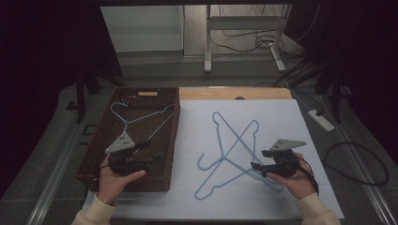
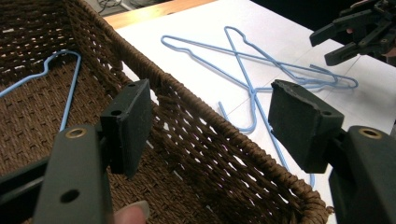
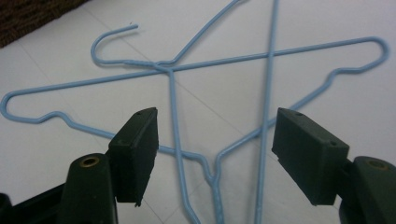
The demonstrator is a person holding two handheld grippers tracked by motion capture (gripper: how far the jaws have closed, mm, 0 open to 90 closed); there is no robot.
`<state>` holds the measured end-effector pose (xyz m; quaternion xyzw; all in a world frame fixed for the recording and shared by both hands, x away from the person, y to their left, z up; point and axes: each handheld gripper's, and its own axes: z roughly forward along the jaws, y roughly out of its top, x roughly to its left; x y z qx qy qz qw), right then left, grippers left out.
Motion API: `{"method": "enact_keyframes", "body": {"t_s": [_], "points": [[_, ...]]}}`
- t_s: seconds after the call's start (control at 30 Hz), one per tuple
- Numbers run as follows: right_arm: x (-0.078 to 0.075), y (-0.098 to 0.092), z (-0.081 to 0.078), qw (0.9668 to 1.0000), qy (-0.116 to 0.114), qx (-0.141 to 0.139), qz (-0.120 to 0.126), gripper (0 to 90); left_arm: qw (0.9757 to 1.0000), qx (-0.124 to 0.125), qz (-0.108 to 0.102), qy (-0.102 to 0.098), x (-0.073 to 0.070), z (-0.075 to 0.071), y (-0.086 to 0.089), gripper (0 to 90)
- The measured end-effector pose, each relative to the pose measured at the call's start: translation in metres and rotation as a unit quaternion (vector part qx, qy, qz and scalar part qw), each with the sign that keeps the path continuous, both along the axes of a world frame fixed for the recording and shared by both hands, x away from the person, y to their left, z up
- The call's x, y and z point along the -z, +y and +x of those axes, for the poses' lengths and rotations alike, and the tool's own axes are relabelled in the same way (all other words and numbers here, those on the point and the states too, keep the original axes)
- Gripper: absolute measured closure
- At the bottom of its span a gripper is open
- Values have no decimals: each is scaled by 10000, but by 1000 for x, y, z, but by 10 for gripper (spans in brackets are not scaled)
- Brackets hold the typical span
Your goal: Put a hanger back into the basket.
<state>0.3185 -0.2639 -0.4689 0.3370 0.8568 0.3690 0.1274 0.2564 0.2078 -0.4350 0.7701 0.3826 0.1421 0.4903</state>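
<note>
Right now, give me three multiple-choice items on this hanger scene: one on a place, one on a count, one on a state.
1. Where does the hanger beside the left gripper lie?
A. in the wicker basket
B. on the floor
C. on the white sheet

2. How many blue hangers lie crossed on the white sheet?
A. none
B. two
C. five

3. How does the right gripper stand?
A. shut on a hanger
B. open, nothing gripped
C. shut on the basket rim

Answers: 1 A, blue wire rests on the woven bottom; 2 B, two hooks show; 3 B, its fingers stand apart above the wires.
</note>
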Motion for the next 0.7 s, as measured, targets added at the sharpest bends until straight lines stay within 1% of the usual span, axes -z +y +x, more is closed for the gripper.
{"method": "enact_keyframes", "body": {"t_s": [0.17,0.27,0.33,0.4,0.5,0.57,0.7], "points": [[4,17,9,9993,257,-151,-236,329,10000,3,25,26,3,1,-1,319],[6,26,14,9984,403,-248,-304,327,10000,3,31,25,2,1,-2,319],[7,32,18,9978,444,-297,-384,329,10000,10,26,15,2,0,-2,319],[7,35,19,9976,480,-317,-390,332,10000,17,33,8,2,0,-3,319],[7,47,25,9963,556,-390,-523,340,10000,17,54,-3,1,-1,-3,319],[7,52,28,9957,560,-420,-615,345,10000,12,54,-12,1,-1,-3,320],[5,61,31,9949,557,-433,-722,350,10000,-3,44,-39,0,-1,-2,320]]}}
